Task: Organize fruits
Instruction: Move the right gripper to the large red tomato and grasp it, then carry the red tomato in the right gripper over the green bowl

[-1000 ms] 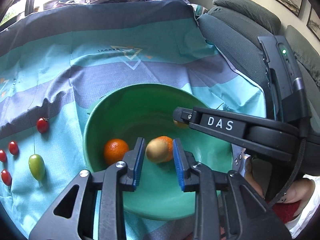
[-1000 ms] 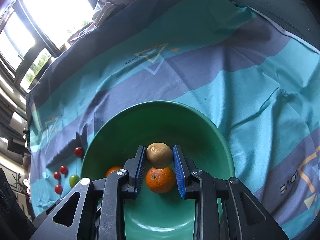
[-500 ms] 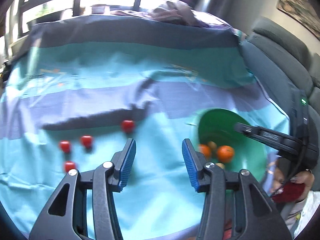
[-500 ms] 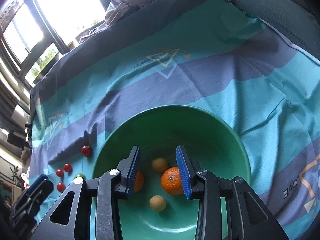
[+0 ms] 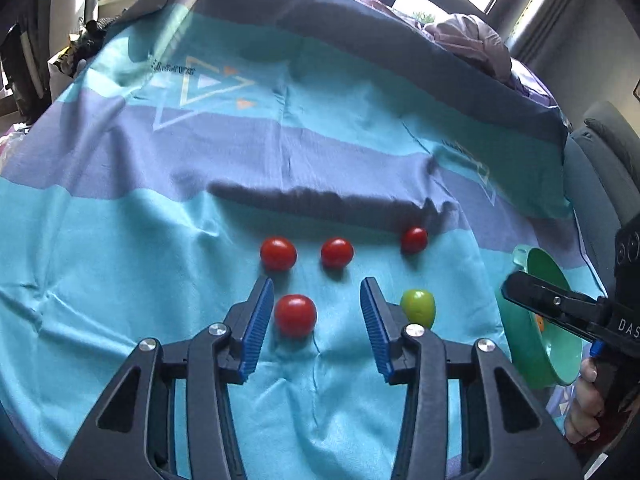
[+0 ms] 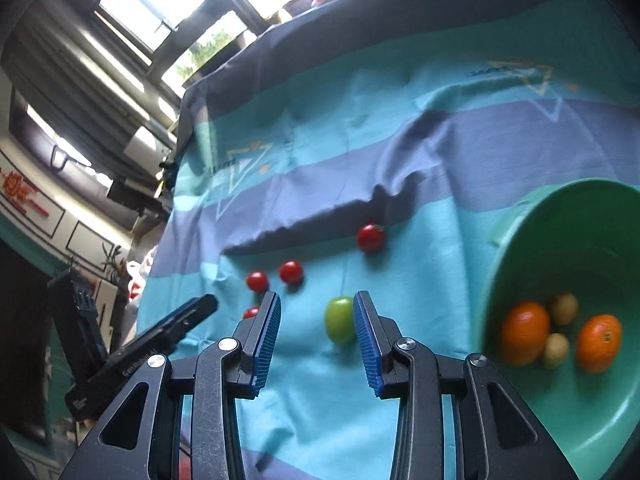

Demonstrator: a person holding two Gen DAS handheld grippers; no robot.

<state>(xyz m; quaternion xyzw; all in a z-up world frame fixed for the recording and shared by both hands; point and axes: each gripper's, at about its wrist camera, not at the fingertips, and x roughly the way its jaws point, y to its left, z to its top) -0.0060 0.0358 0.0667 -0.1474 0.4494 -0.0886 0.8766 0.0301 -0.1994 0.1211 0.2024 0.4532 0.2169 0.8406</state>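
My left gripper (image 5: 318, 324) is open, low over the striped cloth, with a red cherry tomato (image 5: 295, 315) between its jaws, untouched. Three more red tomatoes (image 5: 337, 253) lie beyond it, and a green tomato (image 5: 418, 306) lies just right of the right finger. My right gripper (image 6: 316, 336) is open and empty, with the green tomato (image 6: 340, 319) against its right jaw's inner side. The green bowl (image 6: 520, 232) at the right holds two oranges (image 6: 525, 333) and two small brown fruits (image 6: 556, 349). The bowl (image 5: 520, 344) shows edge-on in the left wrist view.
The blue, teal and purple striped cloth (image 5: 200, 240) covers the table. A grey sofa (image 5: 600, 168) stands to the right. Crumpled clothing (image 5: 472, 44) lies at the far edge by the windows. The other gripper (image 5: 560, 308) reaches in at the right.
Both grippers left the bowl and swung left over the tomatoes. The right gripper let go of the brown fruit, which now lies in the bowl. Both jaws opened wider.
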